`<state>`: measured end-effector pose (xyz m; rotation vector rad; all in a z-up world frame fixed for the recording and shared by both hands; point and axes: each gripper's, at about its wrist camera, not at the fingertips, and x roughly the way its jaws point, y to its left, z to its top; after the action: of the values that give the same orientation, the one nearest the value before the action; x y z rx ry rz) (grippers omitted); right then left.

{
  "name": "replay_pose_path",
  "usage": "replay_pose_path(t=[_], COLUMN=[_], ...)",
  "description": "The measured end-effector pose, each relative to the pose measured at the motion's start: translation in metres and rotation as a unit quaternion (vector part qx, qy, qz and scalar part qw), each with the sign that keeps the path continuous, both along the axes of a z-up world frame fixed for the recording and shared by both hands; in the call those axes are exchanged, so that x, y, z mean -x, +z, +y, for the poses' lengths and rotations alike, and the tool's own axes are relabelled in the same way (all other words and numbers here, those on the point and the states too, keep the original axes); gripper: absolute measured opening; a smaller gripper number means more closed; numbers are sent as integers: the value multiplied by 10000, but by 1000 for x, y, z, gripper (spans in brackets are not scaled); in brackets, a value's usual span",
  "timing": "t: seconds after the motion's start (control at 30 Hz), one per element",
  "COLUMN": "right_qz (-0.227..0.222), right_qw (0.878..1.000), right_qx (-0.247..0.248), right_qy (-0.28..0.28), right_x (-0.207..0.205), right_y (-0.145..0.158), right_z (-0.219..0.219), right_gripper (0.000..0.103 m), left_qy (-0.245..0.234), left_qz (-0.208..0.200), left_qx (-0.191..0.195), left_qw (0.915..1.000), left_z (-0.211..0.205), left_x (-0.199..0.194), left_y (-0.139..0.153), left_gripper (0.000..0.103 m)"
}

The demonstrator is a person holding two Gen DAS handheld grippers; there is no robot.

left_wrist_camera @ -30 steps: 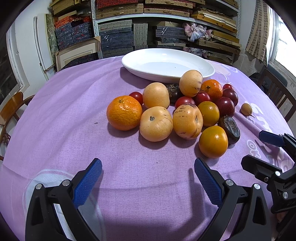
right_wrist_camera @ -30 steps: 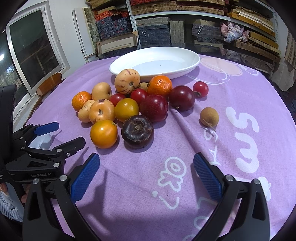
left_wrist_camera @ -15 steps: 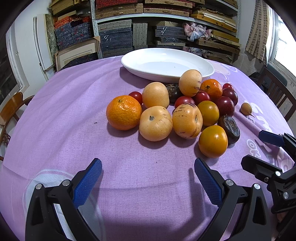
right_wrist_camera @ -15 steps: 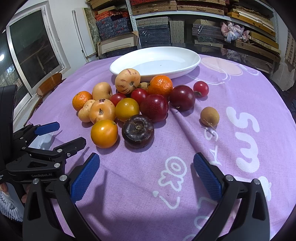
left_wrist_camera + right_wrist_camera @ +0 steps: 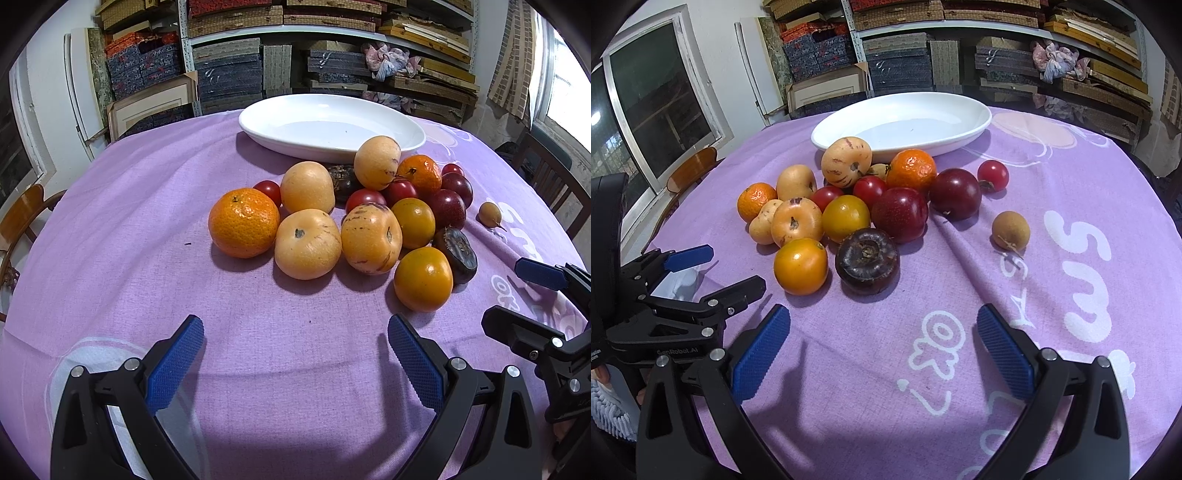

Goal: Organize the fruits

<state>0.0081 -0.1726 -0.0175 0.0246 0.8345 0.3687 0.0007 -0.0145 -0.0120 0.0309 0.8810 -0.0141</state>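
A heap of several fruits lies on the purple cloth before an empty white oval plate. It holds a mandarin, pale yellow pepino melons, yellow-orange tomatoes, dark red plums, small red tomatoes and a dark mangosteen. A small brown longan lies apart to the right. My left gripper hovers open short of the heap. My right gripper is open too, near the mangosteen, holding nothing.
The round table's cloth carries white lettering on the right side. Shelves of stacked boxes stand behind the table. A wooden chair stands at the left, another chair at the right, and a window by the wall.
Both views have crept very slightly toward the fruit heap. Neither gripper's opening has changed and no fruit has moved.
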Motion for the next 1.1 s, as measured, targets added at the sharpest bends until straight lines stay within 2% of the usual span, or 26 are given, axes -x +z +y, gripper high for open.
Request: replay_pose_path(t=[0.13, 0.3, 0.37, 0.43, 0.6, 0.77, 0.83, 0.93, 1.0, 1.1], right_qz=[56, 448, 337, 236, 42, -93, -95, -131, -153, -180], right_qw=[10000, 9988, 9994, 9992, 9994, 9997, 9998, 9996, 9996, 9998], right_qx=[-62, -207, 69, 257, 245, 81, 91, 208, 235, 106], right_qy=[-21, -45, -104, -177, -238, -199, -158, -104, -80, -59], right_x=[-1, -6, -6, -7, -1, 5, 7, 9, 9, 9], right_y=[1, 3, 9, 16, 24, 23, 22, 23, 24, 23], right_z=[-4, -14, -19, -27, -48, -56, -54, -51, -50, -51], right_gripper=[99, 99, 99, 99, 99, 99, 99, 99, 99, 99], left_qy=[-97, -67, -34, -85, -357, -526, -397, -195, -221, -235], left_qz=[13, 239, 422, 472, 362, 548, 435, 417, 509, 470], left_qx=[24, 219, 465, 550, 556, 621, 630, 851, 1178, 1226], left_qw=[9999, 9995, 9980, 9973, 9972, 9952, 9963, 9953, 9915, 9911], left_z=[-3, 3, 10, 15, 22, 27, 37, 56, 66, 70], left_x=[0, -5, -8, -9, -14, -33, -39, -49, -55, -58], left_y=[0, -2, -1, 3, 18, 13, 14, 13, 11, 16], left_gripper=[100, 100, 100, 100, 100, 100, 100, 100, 100, 98])
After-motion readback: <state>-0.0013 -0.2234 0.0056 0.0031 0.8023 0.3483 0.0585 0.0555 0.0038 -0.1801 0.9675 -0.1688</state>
